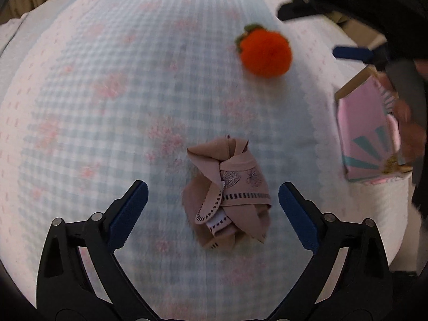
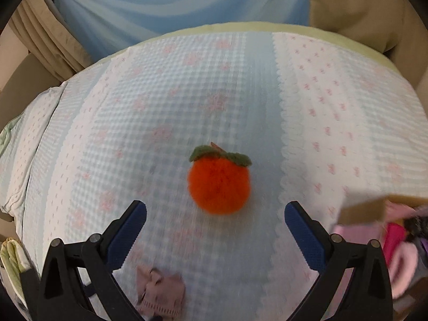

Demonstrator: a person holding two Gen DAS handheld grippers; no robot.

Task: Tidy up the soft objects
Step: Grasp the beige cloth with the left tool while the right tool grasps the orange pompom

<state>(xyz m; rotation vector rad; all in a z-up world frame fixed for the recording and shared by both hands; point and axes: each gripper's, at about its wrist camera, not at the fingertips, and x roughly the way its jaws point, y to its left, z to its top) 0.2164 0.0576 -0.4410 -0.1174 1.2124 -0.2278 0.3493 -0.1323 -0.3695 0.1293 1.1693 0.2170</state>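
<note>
A bundled tan-pink cloth lies on the checked bedspread. My left gripper is open, with the bundle between its fingers and just ahead of them. An orange plush fruit with green leaves lies farther back; it also shows in the left wrist view. My right gripper is open and empty, just short of the fruit. The right gripper also shows at the top right of the left wrist view. The tan cloth shows blurred at the bottom of the right wrist view.
A pink cardboard box stands open at the right edge of the bed; in the right wrist view the box holds pink and dark soft items. Blue and tan curtains hang behind the bed. A green item lies at the left.
</note>
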